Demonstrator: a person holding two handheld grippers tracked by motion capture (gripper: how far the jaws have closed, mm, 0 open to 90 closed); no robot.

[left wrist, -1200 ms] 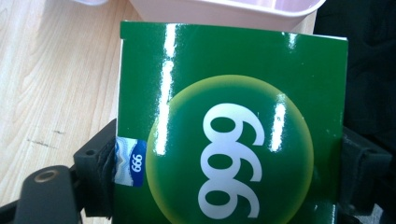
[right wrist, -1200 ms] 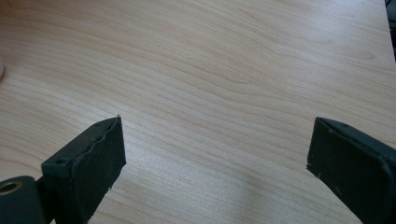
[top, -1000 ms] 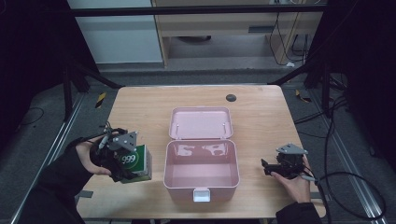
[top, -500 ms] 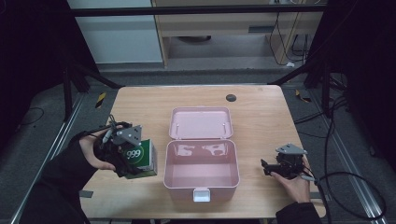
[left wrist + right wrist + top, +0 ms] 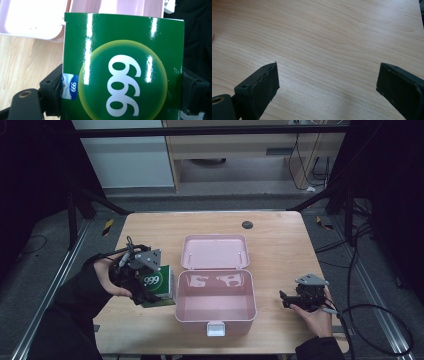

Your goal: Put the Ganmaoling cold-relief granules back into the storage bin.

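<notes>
1. A green box (image 5: 122, 67) marked "999" is clenched between the jaws of the left claw (image 5: 142, 282), one jaw pressed to each side, so it can be carried.
2. Just beyond that claw, a pink case (image 5: 215, 306) lies with its lid (image 5: 215, 251) laid back, probably to receive the box.
3. The right claw (image 5: 296, 299), released and empty, is rested on the table (image 5: 332, 40) beside the case, likely kept clear.

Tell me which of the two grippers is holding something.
The left gripper: its jaws clamp the green 999 box beside the pink case. The right gripper is open over bare table.
</notes>
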